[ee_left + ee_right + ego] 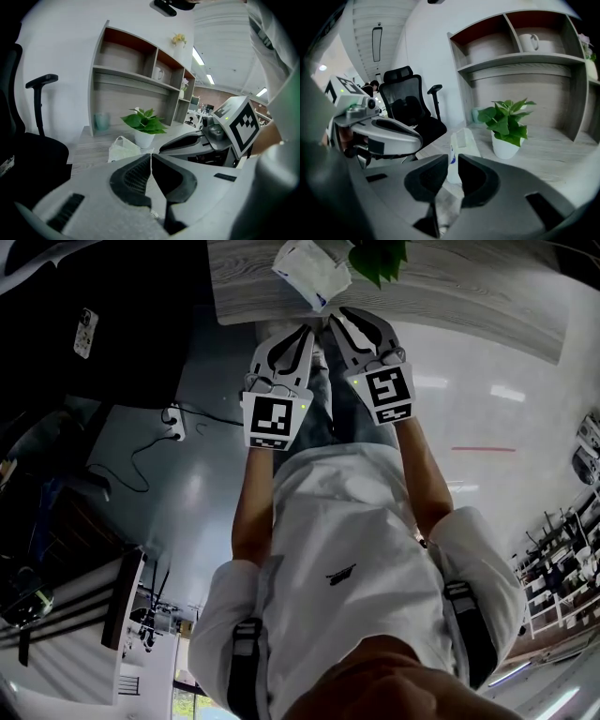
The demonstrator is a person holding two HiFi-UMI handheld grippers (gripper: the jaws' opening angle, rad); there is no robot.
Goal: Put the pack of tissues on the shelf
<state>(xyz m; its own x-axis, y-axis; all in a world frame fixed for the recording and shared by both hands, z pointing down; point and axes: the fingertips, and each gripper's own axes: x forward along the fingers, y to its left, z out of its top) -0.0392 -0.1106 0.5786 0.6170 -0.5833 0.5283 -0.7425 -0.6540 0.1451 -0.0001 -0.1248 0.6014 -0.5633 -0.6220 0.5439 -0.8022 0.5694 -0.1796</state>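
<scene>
Tissue pack (309, 273) on desk (469, 296), left of plant (380, 259); shelf (520, 58) behind.

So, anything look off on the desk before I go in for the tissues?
Nothing stands out. The pack of tissues lies on the desk beside the upright potted plant, and the mug stands upright on the shelf. No spill shows.
</scene>
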